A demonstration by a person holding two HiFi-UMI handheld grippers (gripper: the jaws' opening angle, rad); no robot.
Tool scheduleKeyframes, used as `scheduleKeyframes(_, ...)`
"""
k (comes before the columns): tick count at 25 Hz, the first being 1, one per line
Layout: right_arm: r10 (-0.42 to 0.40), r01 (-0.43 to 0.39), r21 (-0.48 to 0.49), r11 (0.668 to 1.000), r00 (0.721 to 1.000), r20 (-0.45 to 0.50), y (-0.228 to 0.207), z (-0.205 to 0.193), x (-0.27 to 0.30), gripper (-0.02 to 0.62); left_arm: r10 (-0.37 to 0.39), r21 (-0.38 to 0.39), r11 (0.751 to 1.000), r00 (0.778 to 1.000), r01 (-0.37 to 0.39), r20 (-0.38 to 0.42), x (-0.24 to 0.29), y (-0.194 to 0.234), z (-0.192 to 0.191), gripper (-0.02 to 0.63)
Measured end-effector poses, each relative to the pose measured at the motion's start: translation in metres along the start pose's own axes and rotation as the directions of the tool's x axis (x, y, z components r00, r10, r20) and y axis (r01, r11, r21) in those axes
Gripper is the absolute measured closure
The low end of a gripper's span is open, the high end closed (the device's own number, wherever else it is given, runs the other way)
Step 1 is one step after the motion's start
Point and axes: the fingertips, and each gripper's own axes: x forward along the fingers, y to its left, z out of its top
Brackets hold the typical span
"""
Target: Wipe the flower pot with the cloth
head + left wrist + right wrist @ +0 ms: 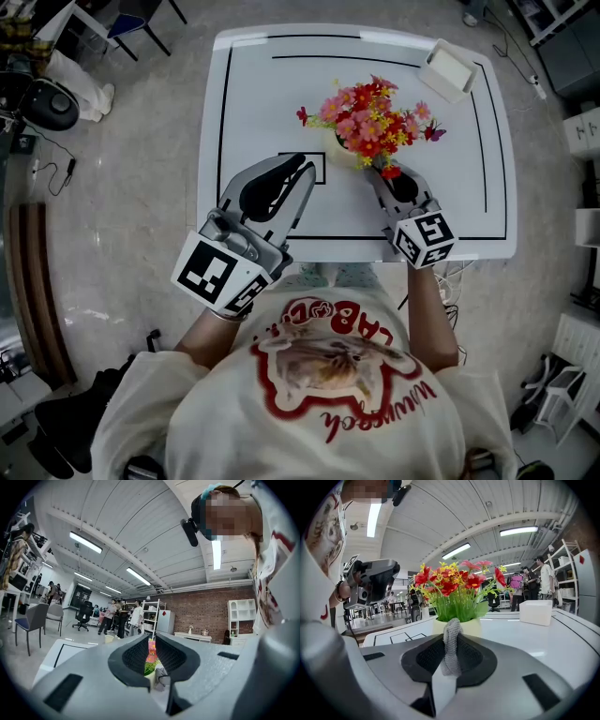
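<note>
Person's printed shirt fills the near edge. Left gripper: jaws closed together on nothing, near the flower pot, which stands mid-table on the white table. Right gripper: jaws pinched on a grey cloth, just in front of the pot; contact unclear.

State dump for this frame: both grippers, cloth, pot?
left gripper: shut, empty, apart from the pot.
right gripper: shut on the cloth, close to the pot.
cloth: pinched, end sticking up past the jaws; contact with the pot cannot be told.
flower pot: upright on the table.
</note>
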Motion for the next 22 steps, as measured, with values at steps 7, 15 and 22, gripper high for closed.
scheduleKeyframes(7,0.006,-0.006,-0.003,1.000,1.000,-0.006,0.011,0.000,0.005,0.531,-0.001,0.001,1.000,1.000,0.001,0.005,-0.004,0.002,0.002,0.557)
scheduleKeyframes(15,0.012,-0.012,0.017,1.000,1.000,-0.001,0.015,0.001,0.007,0.531,-0.001,-0.047,0.999,1.000,0.002,0.020,-0.007,0.005,0.003,0.557)
scheduleKeyframes(22,0.051,-0.051,0.022,0.998,0.999,0.004,0.030,0.004,0.008,0.531,0.006,-0.039,0.999,1.000,-0.006,0.008,-0.008,0.010,-0.001,0.557)
